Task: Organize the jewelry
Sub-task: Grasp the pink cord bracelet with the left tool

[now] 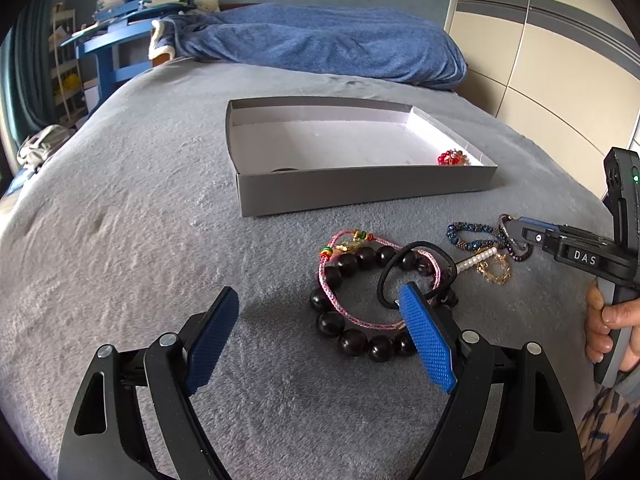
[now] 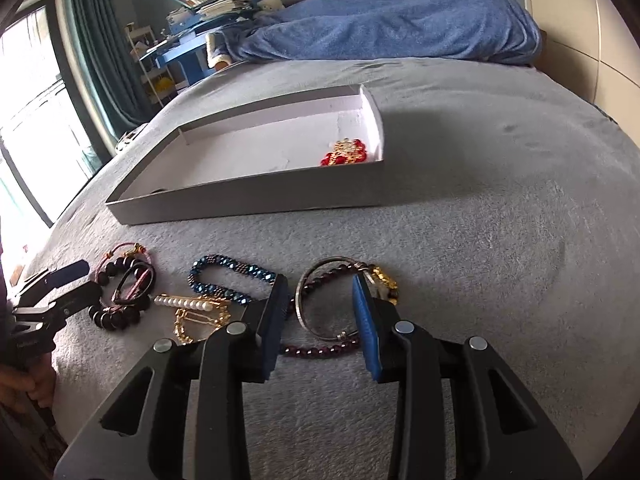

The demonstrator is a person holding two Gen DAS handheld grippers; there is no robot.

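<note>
Several bracelets lie on a fuzzy grey blanket (image 2: 480,220) near a shallow cardboard tray (image 2: 248,200). Right gripper (image 2: 320,292), half-spread, straddles a metal ring (image 2: 306,320) without pinching; left gripper (image 1: 316,300) spread wide beside glossy dark beads (image 1: 352,342).

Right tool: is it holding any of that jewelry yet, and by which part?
Nothing held yet. The right tool stands part-open astride the silver ring bangle; the pads are not pressing it.

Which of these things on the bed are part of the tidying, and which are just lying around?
Part of the job: grey box, red bead piece inside it, dark bead bracelet, blue bead bracelet, silver bangle, pearl clip.

Just there: blue blanket, blue desk.
</note>
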